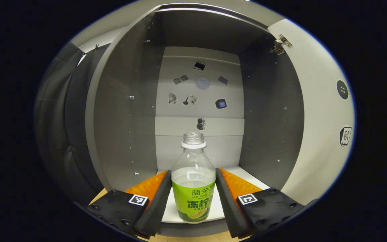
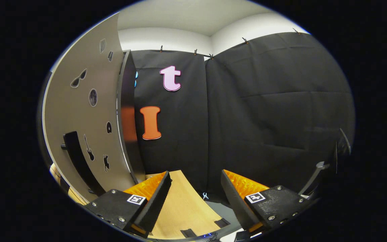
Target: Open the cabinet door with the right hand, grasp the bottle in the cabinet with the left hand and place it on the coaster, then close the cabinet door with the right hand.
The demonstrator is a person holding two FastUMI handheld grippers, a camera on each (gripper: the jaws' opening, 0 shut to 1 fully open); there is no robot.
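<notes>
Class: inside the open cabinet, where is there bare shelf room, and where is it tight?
Bare shelf lies behind the bottle, up to the back wall, and right of it. It is tight at the bottle, where the left gripper flanks it closely.

light wooden tabletop (image 2: 183, 201), black cloth wall (image 2: 267, 117), white ceiling (image 2: 193, 15), small clip (image 2: 205, 195) on the floor

Between the left jaws stands a clear, glossy plastic bottle (image 1: 193, 174) with a shiny green label, on a smooth white shelf (image 1: 213, 208). Around it, the grey cabinet's matt panels (image 1: 126, 111) look laminated. Left of the right jaws, the matt grey cabinet door (image 2: 76, 114); beneath them, a pale wood-grain table (image 2: 183, 208).
</notes>
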